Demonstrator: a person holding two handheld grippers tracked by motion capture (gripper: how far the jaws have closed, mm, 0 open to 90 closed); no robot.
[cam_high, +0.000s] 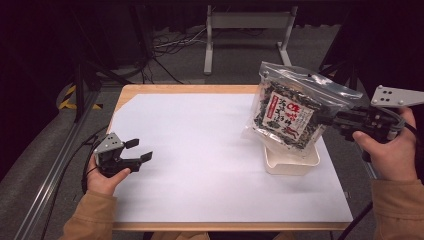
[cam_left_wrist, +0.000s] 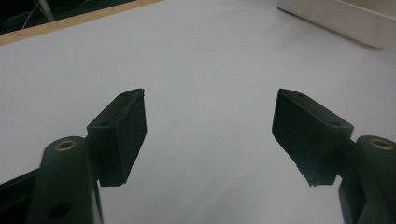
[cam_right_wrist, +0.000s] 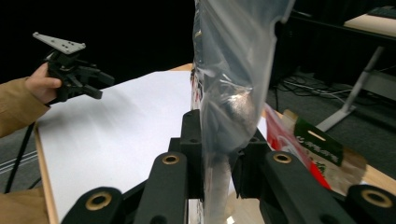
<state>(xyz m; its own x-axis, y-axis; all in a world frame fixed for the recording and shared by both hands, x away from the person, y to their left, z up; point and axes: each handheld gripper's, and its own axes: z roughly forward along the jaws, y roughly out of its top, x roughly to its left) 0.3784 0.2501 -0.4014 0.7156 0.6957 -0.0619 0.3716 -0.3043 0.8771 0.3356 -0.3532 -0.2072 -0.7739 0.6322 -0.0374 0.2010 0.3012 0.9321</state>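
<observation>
Right tool clamped on seaweed snack bag at frame right, probably above white tray: lower squarely; left tool wide open, empty.

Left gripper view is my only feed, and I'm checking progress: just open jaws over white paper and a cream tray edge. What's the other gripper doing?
Observer: The right gripper is shut on a clear snack bag.
Operator: Is the bag lying in the tray?
Observer: No, it hangs lifted, its lower end just over the cream tray.
Operator: And my gripper?
Observer: The left gripper is open, near the table's left side.
</observation>
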